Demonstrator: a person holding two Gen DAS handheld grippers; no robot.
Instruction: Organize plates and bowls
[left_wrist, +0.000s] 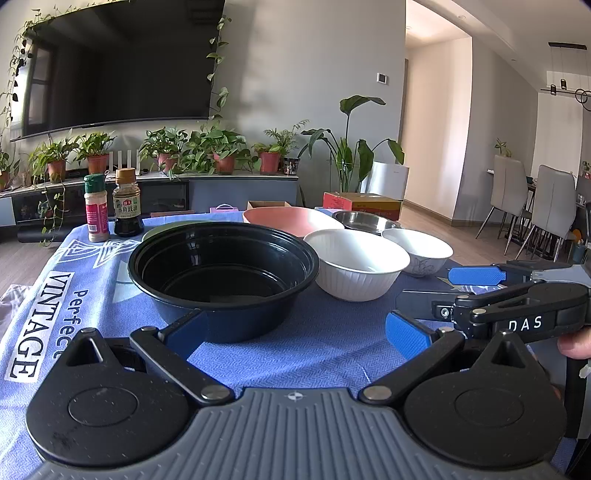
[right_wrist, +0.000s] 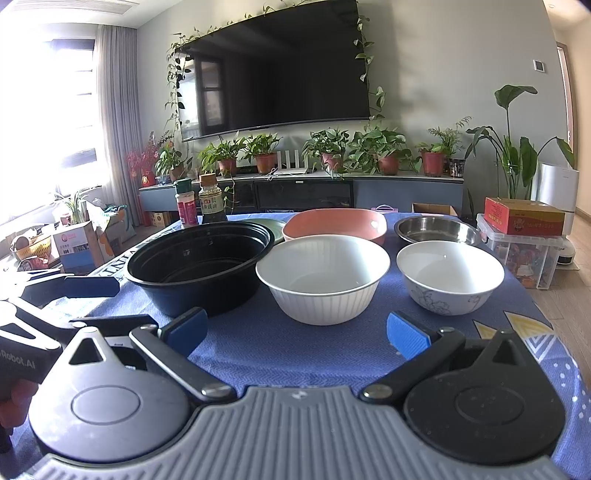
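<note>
On the blue tablecloth stand a black plastic bowl (left_wrist: 223, 269) (right_wrist: 201, 266), a ribbed white bowl (left_wrist: 356, 267) (right_wrist: 323, 277), a white bowl with a flower print (left_wrist: 419, 251) (right_wrist: 450, 275), a pink bowl (left_wrist: 291, 220) (right_wrist: 334, 226), a steel bowl (left_wrist: 365, 220) (right_wrist: 436, 229) and a green plate (left_wrist: 173, 227) (right_wrist: 264, 223) behind the black bowl. My left gripper (left_wrist: 297, 334) is open just in front of the black bowl. My right gripper (right_wrist: 297, 332) is open before the ribbed white bowl. Both hold nothing.
A spice jar (left_wrist: 96, 208) (right_wrist: 186, 203) and a sauce bottle (left_wrist: 127, 203) (right_wrist: 210, 199) stand at the table's far left corner. The other gripper shows at the right edge (left_wrist: 517, 295) and the left edge (right_wrist: 55, 291). Boxes, potted plants and a TV cabinet lie beyond the table.
</note>
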